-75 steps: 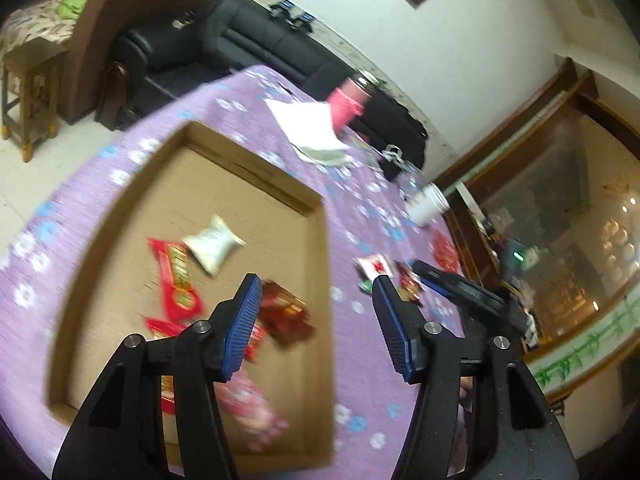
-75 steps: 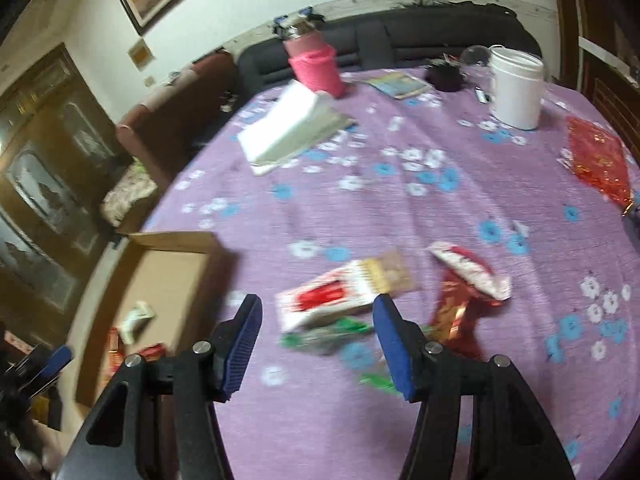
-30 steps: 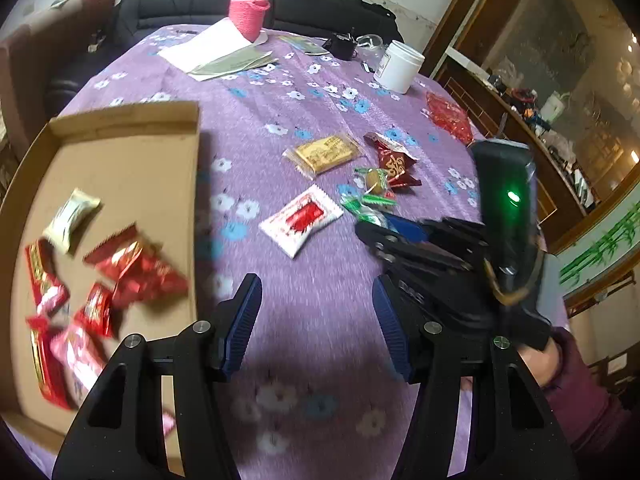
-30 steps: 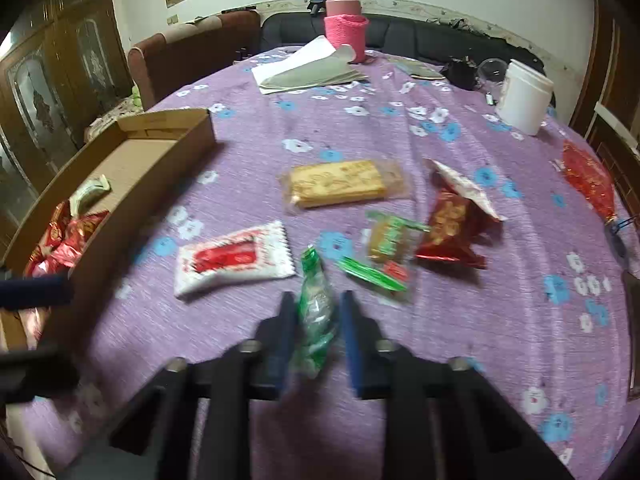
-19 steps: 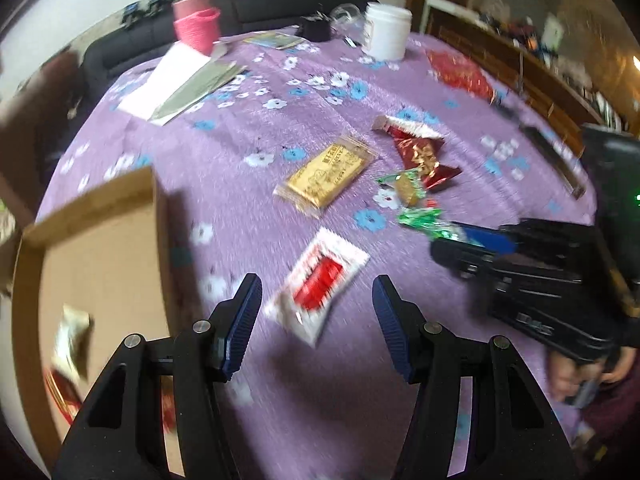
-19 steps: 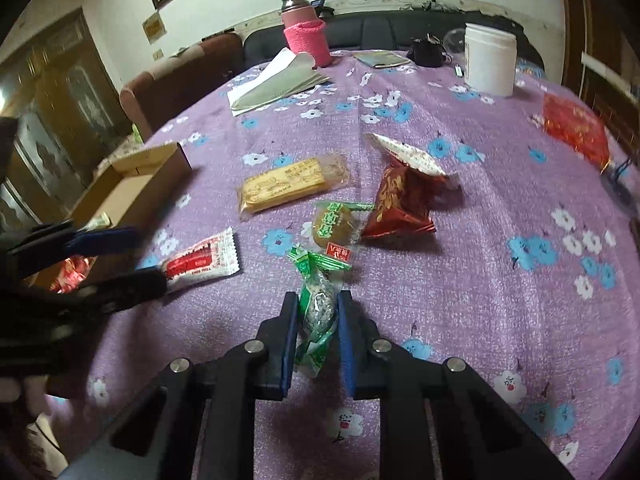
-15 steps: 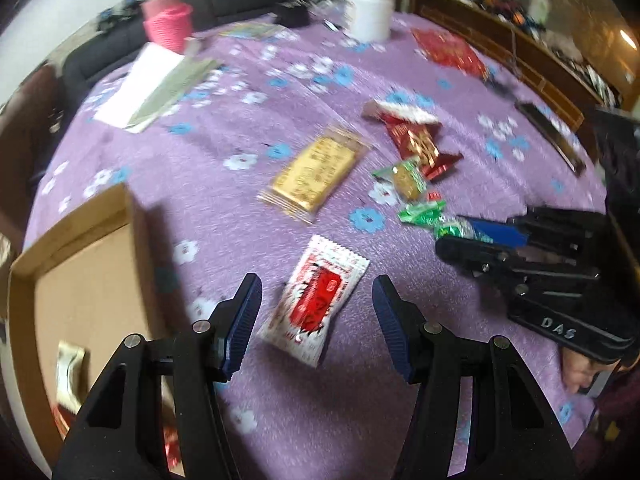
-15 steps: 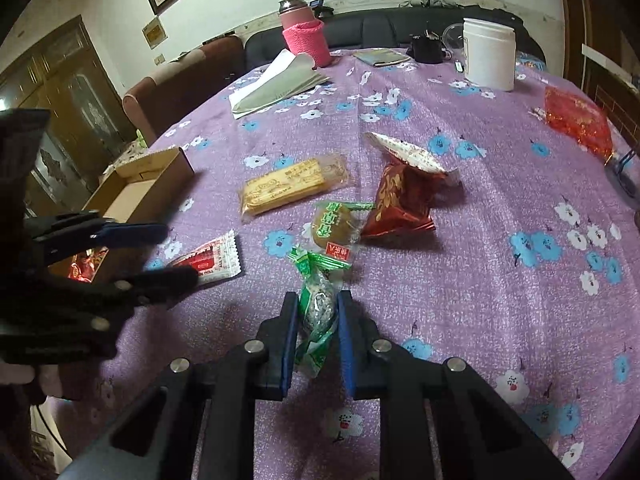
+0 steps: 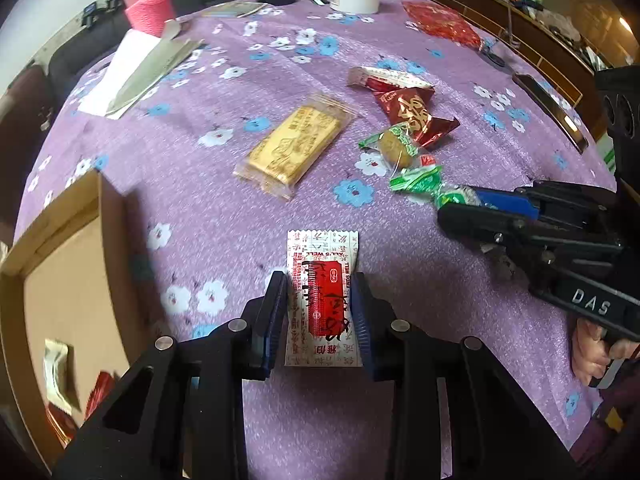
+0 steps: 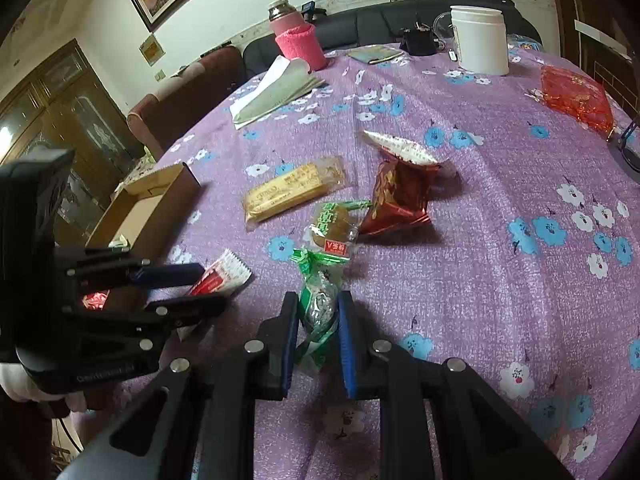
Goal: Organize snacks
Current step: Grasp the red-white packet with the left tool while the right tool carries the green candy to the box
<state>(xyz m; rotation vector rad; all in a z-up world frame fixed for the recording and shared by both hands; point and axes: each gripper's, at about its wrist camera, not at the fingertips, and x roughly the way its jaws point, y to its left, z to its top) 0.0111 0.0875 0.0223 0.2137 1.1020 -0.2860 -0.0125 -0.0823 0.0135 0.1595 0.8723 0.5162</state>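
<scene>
With our left gripper [image 9: 320,312] closing its fingers on the white-and-red sachet [image 9: 322,296] and our right gripper [image 10: 318,320] clenched on the green candy [image 10: 319,300], we judge either slick wrapper could slip free on the way to the cardboard box [image 9: 60,280].

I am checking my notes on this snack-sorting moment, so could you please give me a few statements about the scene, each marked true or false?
1. The right gripper is shut on the green-wrapped candy. True.
2. The white and red sachet lies between the fingers of the left gripper, whose jaws are closing. True.
3. The yellow biscuit pack is inside the cardboard box. False: it lies on the purple tablecloth, outside the box.
4. The white jar lies tipped over. False: it stands upright at the far side of the table.
5. The cardboard box is empty. False: a few wrapped snacks show inside it.
</scene>
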